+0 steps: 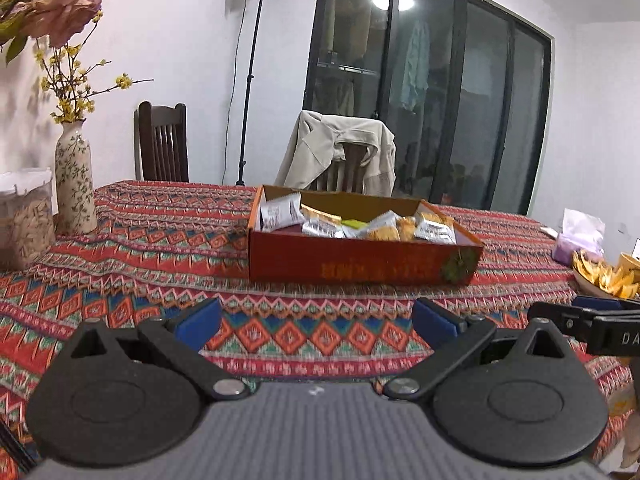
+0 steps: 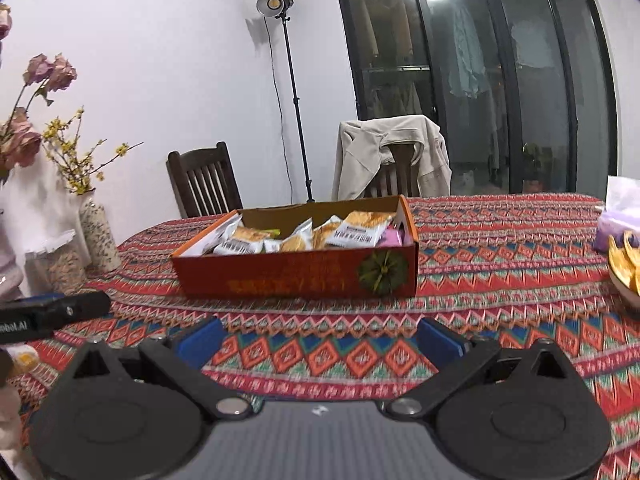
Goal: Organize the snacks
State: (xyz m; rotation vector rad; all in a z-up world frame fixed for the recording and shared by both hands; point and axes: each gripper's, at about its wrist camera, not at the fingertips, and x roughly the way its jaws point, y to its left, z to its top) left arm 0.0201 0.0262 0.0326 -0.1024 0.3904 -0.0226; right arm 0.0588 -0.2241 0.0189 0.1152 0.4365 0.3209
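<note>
A shallow red cardboard box sits in the middle of the patterned tablecloth, holding several wrapped snack packets in white, orange and pink. My left gripper hovers open over the cloth, well short of the box, with nothing between its blue pads. My right gripper is likewise open and empty, in front of the box. The right gripper's finger shows at the right edge of the left wrist view, and the left gripper's at the left edge of the right wrist view.
A floral vase and a clear jar stand at the left. A bowl of yellow chips and a purple tissue pack sit at the right. Two chairs stand behind the table.
</note>
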